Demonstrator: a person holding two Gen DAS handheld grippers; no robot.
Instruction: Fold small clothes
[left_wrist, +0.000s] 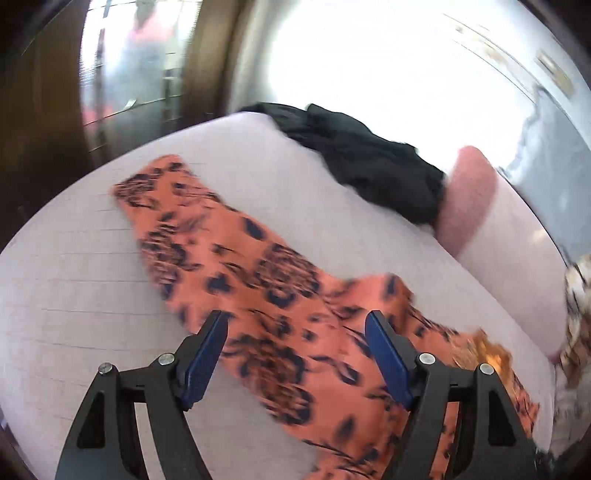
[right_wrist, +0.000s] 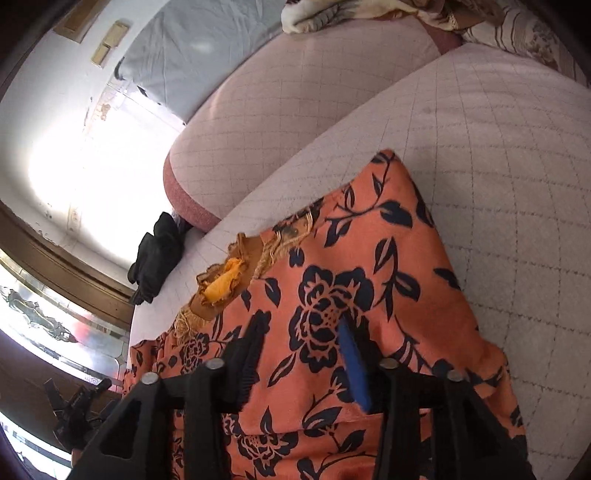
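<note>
An orange garment with a dark floral print (left_wrist: 236, 280) lies stretched out on the pale quilted bed (left_wrist: 74, 280). My left gripper (left_wrist: 295, 325) is open above its near part, holding nothing. In the right wrist view the same garment (right_wrist: 354, 266) lies under my right gripper (right_wrist: 303, 325), which is open with its fingers just above or on the cloth. A yellow and tan frilled trim (right_wrist: 221, 284) shows at the garment's left edge. Part of the garment is hidden under the gripper bodies.
A black garment (left_wrist: 369, 158) lies crumpled at the bed's far edge, also in the right wrist view (right_wrist: 155, 254). A pink-ended bolster pillow (left_wrist: 465, 195) (right_wrist: 258, 122) lies beside it. A floral blanket (right_wrist: 424, 14) is bunched at the far end. A wooden door frame (right_wrist: 74, 262) stands beyond.
</note>
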